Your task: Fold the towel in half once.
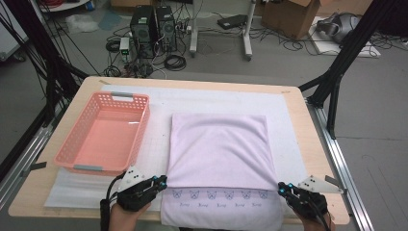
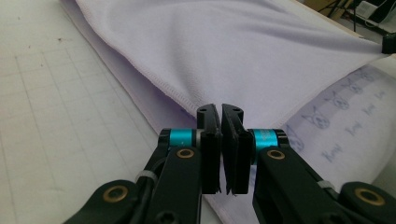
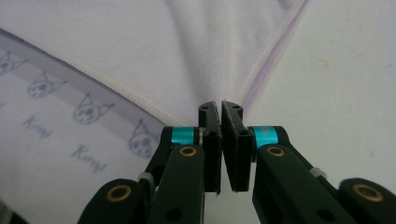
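From the high view, a lilac towel [image 1: 219, 149] lies folded on the desk [image 1: 298, 115], right of a pink basket [image 1: 103, 132]; the left gripper [image 1: 163, 182] and right gripper [image 1: 280, 187] sit at its near fold corners. In the left gripper view, the jaws pinch the towel's hemmed corner. In the right gripper view, the jaws likewise clamp the other corner.

- left gripper [image 1: 162, 181] at seven o'clock, jaws pressed together, pointing toward three o'clock.
- right gripper [image 1: 280, 188] at five o'clock, jaws pressed together, pointing toward ten o'clock.
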